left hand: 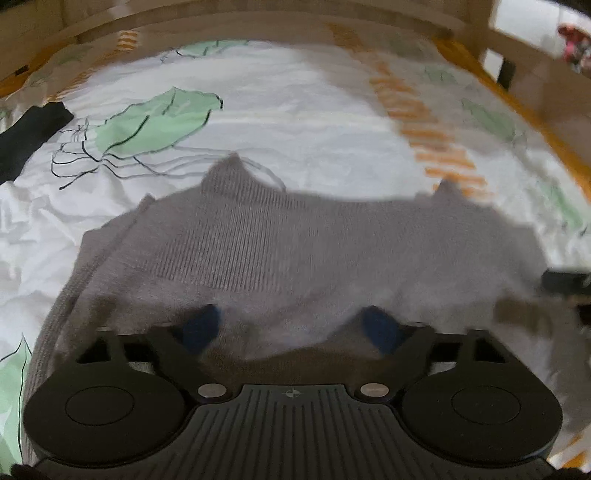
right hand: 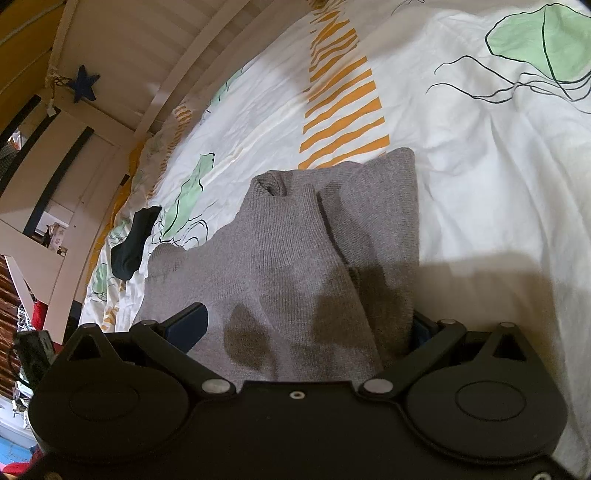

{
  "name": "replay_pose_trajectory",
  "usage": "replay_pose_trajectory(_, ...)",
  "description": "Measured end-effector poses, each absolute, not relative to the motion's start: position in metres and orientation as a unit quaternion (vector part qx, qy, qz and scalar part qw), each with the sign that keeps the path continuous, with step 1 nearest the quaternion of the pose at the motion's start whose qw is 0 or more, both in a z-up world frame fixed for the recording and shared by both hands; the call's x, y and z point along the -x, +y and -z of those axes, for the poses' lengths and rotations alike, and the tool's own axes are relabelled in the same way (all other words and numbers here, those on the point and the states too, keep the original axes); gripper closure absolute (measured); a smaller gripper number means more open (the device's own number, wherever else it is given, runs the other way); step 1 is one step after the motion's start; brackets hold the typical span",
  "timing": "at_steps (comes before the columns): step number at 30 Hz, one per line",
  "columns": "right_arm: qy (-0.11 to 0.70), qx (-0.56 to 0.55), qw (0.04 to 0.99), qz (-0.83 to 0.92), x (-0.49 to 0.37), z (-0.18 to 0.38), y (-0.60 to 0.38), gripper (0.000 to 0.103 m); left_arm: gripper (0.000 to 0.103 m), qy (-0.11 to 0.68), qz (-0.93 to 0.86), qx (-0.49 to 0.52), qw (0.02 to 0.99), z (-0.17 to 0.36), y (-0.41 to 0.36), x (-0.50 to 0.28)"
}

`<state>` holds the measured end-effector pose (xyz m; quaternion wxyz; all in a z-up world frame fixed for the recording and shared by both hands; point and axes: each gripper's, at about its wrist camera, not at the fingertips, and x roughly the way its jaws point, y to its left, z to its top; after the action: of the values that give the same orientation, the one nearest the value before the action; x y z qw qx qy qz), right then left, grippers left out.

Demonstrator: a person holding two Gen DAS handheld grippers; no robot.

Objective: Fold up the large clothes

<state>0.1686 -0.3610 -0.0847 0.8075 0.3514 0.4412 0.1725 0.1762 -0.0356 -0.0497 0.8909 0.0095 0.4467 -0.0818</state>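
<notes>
grey sweater on the bed, both grippers at its near edge

the biggest thing i see is the bed (right hand: 498, 155), its white cover printed with green and orange shapes, framed by pale wooden rails (left hand: 258, 22). the grey knit sweater (left hand: 295, 236) lies across the near part of it, bunched and partly doubled over, one edge rising in two small peaks on the far side. a dark garment (right hand: 133, 240) sits well apart, far left on the cover.

my left gripper (left hand: 291, 328) is over the sweater's near edge, jaws spread with knit between the blue pads; the blur keeps me from telling whether they press. my right gripper (right hand: 306, 325) also stands wide, fabric heaped between its fingers, the right pad buried in a fold, and i see no clamp on it.

to do this step well, i judge each side should pinch one clean layer near a corner, then lift evenly so the fold lands square.

no containers show in either view, so nothing to report there.
</notes>
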Motion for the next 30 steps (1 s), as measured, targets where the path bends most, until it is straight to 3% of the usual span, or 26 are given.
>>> replay_pose_trajectory(3,0.442,-0.351,0.808,-0.172,-0.168,0.084,-0.361,0.0,0.028,0.409,0.086,0.012,0.909,0.029,-0.04,-0.169)
replay_pose_trajectory(4,0.441,-0.351,0.808,-0.173,-0.168,0.084,-0.361,0.0,0.038,0.4,0.093,0.014,0.912,0.025,-0.043,-0.169)
replay_pose_trajectory(5,0.442,-0.351,0.807,-0.172,-0.168,0.084,-0.361,0.0,0.055,0.392,0.102,0.017,0.914,0.021,-0.047,-0.17)
replay_pose_trajectory(8,0.442,-0.355,0.805,-0.172,-0.169,0.084,-0.363,0.0,0.081,0.387,0.114,0.048,0.914,0.024,-0.055,-0.175)
replay_pose_trajectory(17,0.445,-0.366,0.799,-0.171,-0.168,0.085,-0.365,0.0,0.086,0.4,0.107,0.085,0.906,0.075,-0.065,-0.189)
replay_pose_trajectory(30,0.445,-0.37,0.796,-0.176,-0.168,0.085,-0.367,0.0,0.086,0.396,0.112,0.103,0.906,0.062,-0.055,-0.14)
